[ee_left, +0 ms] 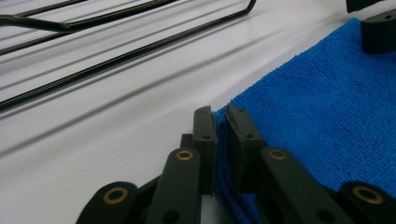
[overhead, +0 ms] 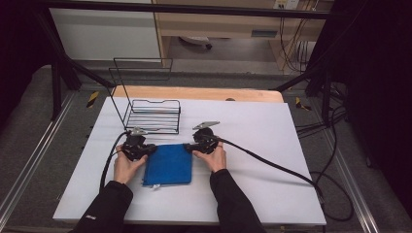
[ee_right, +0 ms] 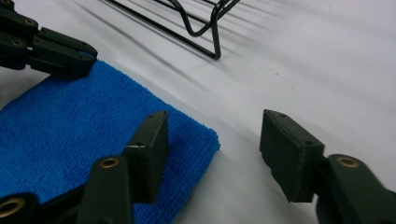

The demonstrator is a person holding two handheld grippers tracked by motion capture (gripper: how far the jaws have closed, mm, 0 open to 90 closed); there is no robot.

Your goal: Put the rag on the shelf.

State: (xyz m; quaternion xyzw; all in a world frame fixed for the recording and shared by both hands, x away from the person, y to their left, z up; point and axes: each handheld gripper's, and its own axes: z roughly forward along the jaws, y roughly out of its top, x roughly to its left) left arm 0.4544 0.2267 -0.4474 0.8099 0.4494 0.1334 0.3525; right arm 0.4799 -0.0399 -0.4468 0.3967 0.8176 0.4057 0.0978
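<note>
Fuzzy blue folded cloth — corner in left tool, white tabletop

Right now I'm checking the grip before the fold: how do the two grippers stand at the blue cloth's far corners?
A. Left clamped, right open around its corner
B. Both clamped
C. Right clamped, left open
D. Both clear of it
A: the left gripper pinches the blue cloth; the right gripper straddles its corner, pads apart.

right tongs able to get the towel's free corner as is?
Likely yes: the right tongs stand open astride the towel corner, nothing between. The left tongs pinch the other corner.
</note>
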